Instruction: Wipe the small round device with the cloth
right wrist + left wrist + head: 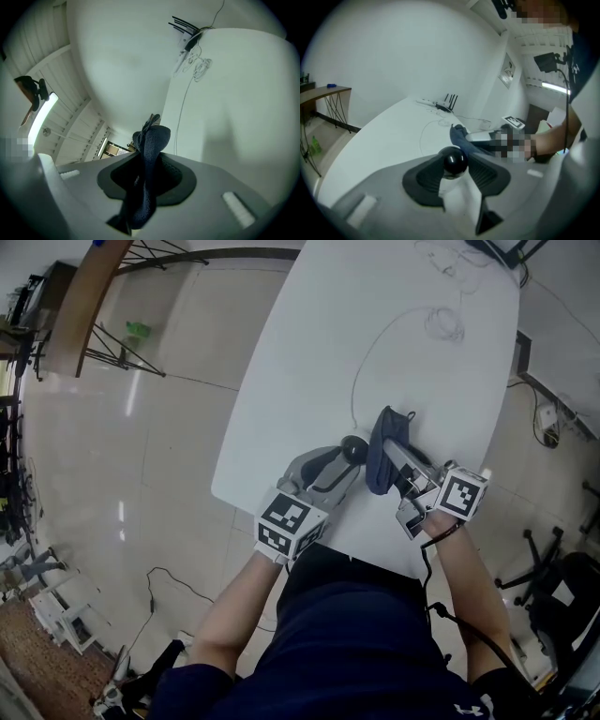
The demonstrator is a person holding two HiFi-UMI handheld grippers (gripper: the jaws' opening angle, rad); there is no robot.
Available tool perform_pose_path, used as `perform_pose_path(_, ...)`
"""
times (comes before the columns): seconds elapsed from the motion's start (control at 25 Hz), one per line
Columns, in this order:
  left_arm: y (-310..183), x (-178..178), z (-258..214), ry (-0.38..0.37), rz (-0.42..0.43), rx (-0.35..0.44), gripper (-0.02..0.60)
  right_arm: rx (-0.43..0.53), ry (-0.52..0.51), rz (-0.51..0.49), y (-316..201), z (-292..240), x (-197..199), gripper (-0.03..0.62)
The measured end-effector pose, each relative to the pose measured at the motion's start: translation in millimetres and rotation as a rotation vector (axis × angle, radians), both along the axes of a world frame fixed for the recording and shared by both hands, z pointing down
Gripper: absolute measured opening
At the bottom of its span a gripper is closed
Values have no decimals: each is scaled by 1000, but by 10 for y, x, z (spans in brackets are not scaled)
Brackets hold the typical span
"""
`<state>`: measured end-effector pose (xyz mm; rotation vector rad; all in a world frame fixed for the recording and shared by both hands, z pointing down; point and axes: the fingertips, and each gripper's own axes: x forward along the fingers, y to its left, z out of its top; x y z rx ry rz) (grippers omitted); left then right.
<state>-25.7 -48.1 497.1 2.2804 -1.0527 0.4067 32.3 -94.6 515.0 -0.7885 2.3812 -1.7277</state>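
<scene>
A small glossy black round device (353,449) (455,162) sits between the dark pads of my left gripper (349,454) (455,165), which is shut on it above the near part of the white table (309,362). My right gripper (386,448) (146,173) is shut on a dark blue cloth (382,454) (147,164), whose folds stick out past the jaws and hang below them. In the head view the cloth is right beside the device, on its right. The left gripper view shows the cloth (461,139) just behind the device.
A thin white cable (375,343) loops over the table toward a coil (444,324) and a dark box with antennas (447,104) at the far end. Tiled floor (122,446) lies to the left, office chairs (553,587) to the right. The table's near edge is under my hands.
</scene>
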Motion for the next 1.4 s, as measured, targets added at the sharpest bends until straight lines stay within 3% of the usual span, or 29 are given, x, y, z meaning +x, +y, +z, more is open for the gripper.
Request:
perform_pose_path(0.16, -18, -25, 74, -38, -5, 20, 169, -26, 20, -54, 2, 212, -27, 100)
perform_pose_path(0.4, -53, -50, 187, -69, -10, 28, 169, -46, 311, -180, 104, 800, 24, 98)
perform_pose_path(0.48, -57, -48, 195, -59, -12, 27, 169, -42, 356, -206, 137, 834, 8, 98)
perform_pose_path(0.72, -52, 5, 126, -23, -14, -12, 169, -25, 502, -176, 157, 939, 36, 98)
perform_pose_path(0.84, -25, 15, 123, -36, -20, -5, 169, 5, 511, -125, 132, 843, 74, 98)
perform_pose_path(1.0, 15, 4, 42, -60, -24, 26, 169, 154, 416, -104, 93, 235, 40, 98)
perform_pose_path(1.12, 6, 45, -9, -84, -28, 45, 169, 297, 388, -163, 115, -195, -34, 98)
perform_pose_path(1.4, 21, 66, -37, -234, -3, 127, 169, 533, 507, -402, 278, -386, -389, 98)
